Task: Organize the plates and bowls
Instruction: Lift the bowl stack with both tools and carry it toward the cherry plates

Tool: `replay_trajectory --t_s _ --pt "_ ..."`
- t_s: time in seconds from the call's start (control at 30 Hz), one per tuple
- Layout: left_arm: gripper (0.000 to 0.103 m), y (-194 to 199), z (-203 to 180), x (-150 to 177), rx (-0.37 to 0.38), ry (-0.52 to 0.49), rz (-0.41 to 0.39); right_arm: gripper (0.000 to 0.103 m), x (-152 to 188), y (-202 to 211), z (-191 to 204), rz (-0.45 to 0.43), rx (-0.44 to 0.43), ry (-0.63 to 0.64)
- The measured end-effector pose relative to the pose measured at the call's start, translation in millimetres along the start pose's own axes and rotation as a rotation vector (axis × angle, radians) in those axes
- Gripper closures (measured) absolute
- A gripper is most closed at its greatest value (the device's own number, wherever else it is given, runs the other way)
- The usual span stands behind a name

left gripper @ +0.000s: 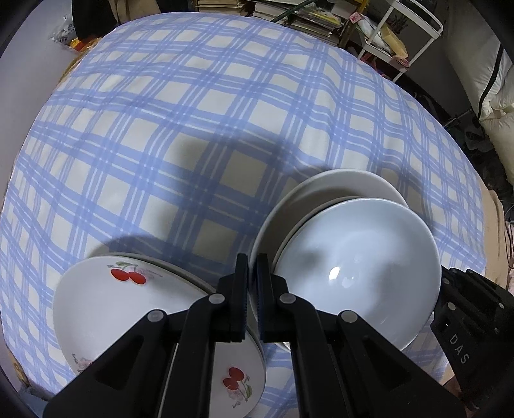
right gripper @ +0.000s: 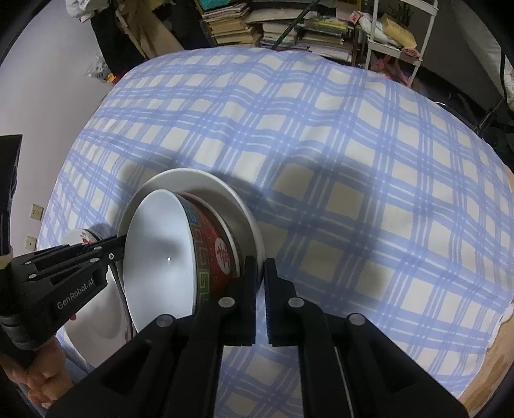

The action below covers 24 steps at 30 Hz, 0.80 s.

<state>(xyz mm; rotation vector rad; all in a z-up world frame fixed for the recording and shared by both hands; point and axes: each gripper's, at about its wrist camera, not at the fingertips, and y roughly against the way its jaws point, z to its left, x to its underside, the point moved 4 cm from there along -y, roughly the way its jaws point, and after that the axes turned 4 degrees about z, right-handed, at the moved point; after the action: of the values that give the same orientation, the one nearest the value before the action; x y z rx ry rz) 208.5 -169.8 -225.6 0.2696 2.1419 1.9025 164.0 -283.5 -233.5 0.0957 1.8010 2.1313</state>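
Observation:
A stack of cherry-patterned plates [left gripper: 128, 308] lies at the near left of the checked tablecloth. Beside it a plain white plate [left gripper: 337, 183] holds bowls, the top one white inside [left gripper: 359, 263] and red-patterned outside [right gripper: 218, 254]. My left gripper [left gripper: 252, 270] is shut on the near rim of the white plate. My right gripper [right gripper: 261, 273] is shut on the same plate's right rim [right gripper: 253, 231]. In the right wrist view the left gripper [right gripper: 80, 257] reaches in from the left, and the bowls tilt against the plate.
The blue-and-cream checked tablecloth [left gripper: 192, 128] covers the table. Stacked books [right gripper: 276, 29] and a white wire rack [left gripper: 401, 35] stand beyond the far edge. White bedding [left gripper: 494, 96] lies to the far right. The right gripper's body [left gripper: 465, 321] shows at the lower right.

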Motion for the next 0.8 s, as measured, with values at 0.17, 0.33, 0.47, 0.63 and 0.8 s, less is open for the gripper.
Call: replay_trajectory --t_s 0.17,0.33,0.47,0.63,0.8 --pt "0.100 0 4 -2 -0.011 0.024 -0.002 0.094 0 5 2 -0.037 -0.010 -0.010" --pt "0.100 0 2 -1 -0.021 0.017 -0.016 0.094 -2 3 0 -0.037 -0.023 -0.019" --pt "0.101 12 -4 -3 -0.014 0.001 -0.021 0.094 -4 6 -8 -0.010 -0.055 -0.079" --pt "0.100 21 -8 -10 -0.022 -0.022 -0.008 0.094 -2 16 -9 -0.016 -0.064 -0.135" --pt "0.100 32 -9 -14 -0.023 -0.024 -0.019 0.094 -5 26 -7 -0.017 -0.075 -0.140"
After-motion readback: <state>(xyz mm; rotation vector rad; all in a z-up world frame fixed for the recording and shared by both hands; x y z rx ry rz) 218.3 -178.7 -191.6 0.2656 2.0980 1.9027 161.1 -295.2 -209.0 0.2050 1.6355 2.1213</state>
